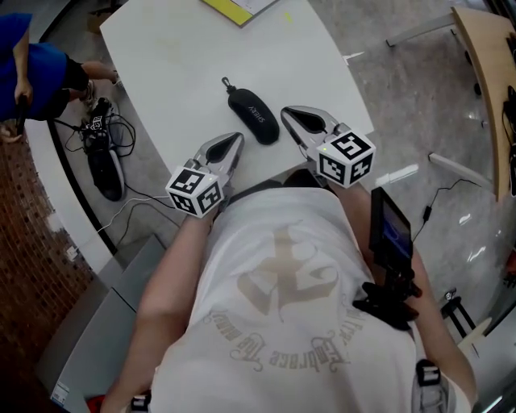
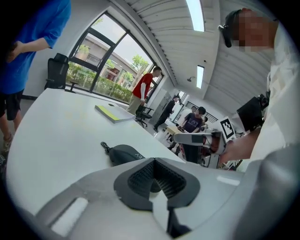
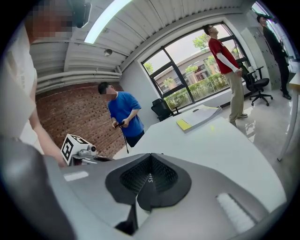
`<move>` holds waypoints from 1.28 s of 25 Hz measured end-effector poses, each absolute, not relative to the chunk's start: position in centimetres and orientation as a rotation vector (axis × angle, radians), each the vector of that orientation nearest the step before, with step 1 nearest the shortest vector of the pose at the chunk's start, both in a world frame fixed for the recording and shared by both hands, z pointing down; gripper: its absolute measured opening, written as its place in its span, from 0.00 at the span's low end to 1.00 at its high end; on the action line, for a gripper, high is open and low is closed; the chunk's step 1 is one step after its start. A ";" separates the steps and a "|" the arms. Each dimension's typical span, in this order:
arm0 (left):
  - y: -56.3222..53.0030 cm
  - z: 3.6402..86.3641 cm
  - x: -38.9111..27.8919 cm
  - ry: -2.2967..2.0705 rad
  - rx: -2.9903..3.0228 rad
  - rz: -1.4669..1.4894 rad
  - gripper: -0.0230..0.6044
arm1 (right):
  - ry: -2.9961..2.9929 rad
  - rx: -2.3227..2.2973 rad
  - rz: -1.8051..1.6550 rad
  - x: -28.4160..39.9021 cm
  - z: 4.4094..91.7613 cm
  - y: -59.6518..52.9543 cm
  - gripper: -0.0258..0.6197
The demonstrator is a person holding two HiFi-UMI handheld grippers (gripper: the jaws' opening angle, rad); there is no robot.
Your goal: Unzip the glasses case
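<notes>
Glasses case (image 1: 253, 115) is seen lying flat on the white table (image 1: 177, 56), long axis run from 11 to 5 o'clock in the head view; zip pull (image 1: 226, 82) is laid out at the 11 o'clock end; case is shown zipped shut. Left gripper (image 1: 235, 139) is held at 7 o'clock of the case, near it but apart; its jaws are pressed together with nothing between them, as shown in the left gripper view (image 2: 154, 161), where the case (image 2: 125, 153) is seen just beyond the tips at 11 o'clock. Right gripper (image 1: 288, 114) is held at 3 o'clock of the case, tips just beside its edge; contact cannot be told; its jaws are likewise brought together on nothing in the right gripper view (image 3: 151, 155), with a strip of the case glimpsed through the hollow behind the pads. Marker cubes (image 1: 195, 190) are carried at the rear of both grippers. A yellow pad (image 1: 230, 10) is set at 12 o'clock of the case, at the far table edge; a person in blue (image 1: 36, 68) is stood at 9 o'clock, off the table.
</notes>
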State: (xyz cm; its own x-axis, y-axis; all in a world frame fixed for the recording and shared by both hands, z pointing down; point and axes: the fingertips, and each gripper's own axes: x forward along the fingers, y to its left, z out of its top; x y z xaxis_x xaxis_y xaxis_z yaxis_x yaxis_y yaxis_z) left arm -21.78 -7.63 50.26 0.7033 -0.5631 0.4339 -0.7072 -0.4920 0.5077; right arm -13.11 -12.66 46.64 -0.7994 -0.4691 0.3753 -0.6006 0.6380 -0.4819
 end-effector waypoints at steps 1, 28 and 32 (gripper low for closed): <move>-7.7 50.4 -21.9 -0.966 2.220 0.263 0.04 | -2.644 0.879 0.898 -13.2 46.8 -12.6 0.05; -12.3 59.9 -20.8 -1.180 1.300 0.305 0.65 | -2.624 1.034 1.105 -5.4 49.8 -10.9 0.05; -12.1 59.9 -19.8 -1.150 1.296 0.315 0.61 | -2.605 1.047 1.113 -4.7 49.7 -10.9 0.05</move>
State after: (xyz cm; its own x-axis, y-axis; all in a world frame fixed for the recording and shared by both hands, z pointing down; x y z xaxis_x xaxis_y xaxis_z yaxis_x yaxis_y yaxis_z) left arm -19.83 -12.12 59.91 0.4551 -0.3957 0.7977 -0.7471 0.3177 0.5838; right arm -4.74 -10.88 49.73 -0.7532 -0.5509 0.3596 -0.6406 0.4900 -0.5912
